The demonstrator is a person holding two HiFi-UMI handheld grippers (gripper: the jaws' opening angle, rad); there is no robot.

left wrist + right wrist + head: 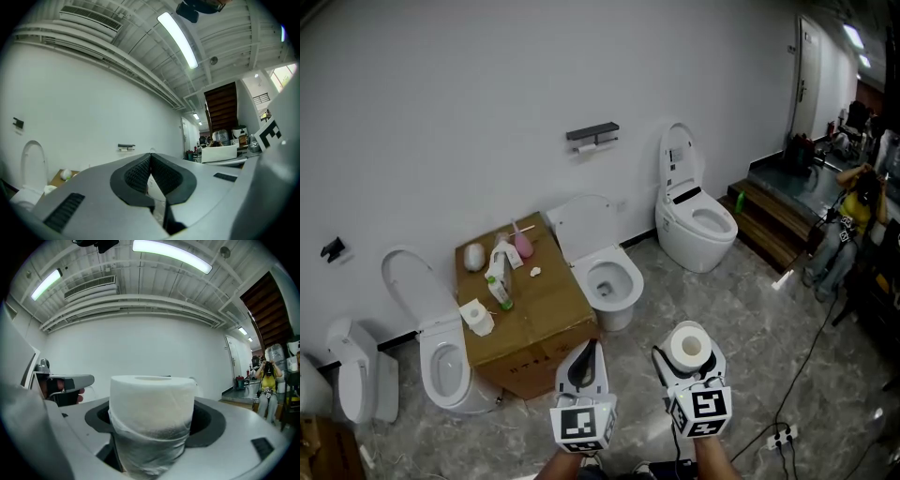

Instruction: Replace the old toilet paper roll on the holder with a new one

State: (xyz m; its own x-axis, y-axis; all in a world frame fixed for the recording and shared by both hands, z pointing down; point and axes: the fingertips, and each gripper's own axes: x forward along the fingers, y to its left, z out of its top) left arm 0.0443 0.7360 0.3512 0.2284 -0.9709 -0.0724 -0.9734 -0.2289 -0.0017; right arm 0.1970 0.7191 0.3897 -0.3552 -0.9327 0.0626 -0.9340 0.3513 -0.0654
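A dark holder [592, 134] hangs on the white wall with a small whitish old roll [586, 148] under its bar; it also shows far off in the left gripper view as the holder [126, 147]. My right gripper [688, 357] is low in the head view, its jaws spread wide and pressed on an upright new toilet paper roll [689, 346]. The right gripper view shows that roll [152, 404] filling the space between the right gripper [152, 423] pads. My left gripper [590, 348] beside it is shut and empty, as the left gripper [151, 157] shows close up.
A cardboard box [546, 314] with bottles and another paper roll [475, 317] stands between two toilets [442, 361] [609, 277]. A third toilet [695, 221] is right of the holder. A power strip [781, 436] with cables lies on the floor; a person [851, 208] stands at far right.
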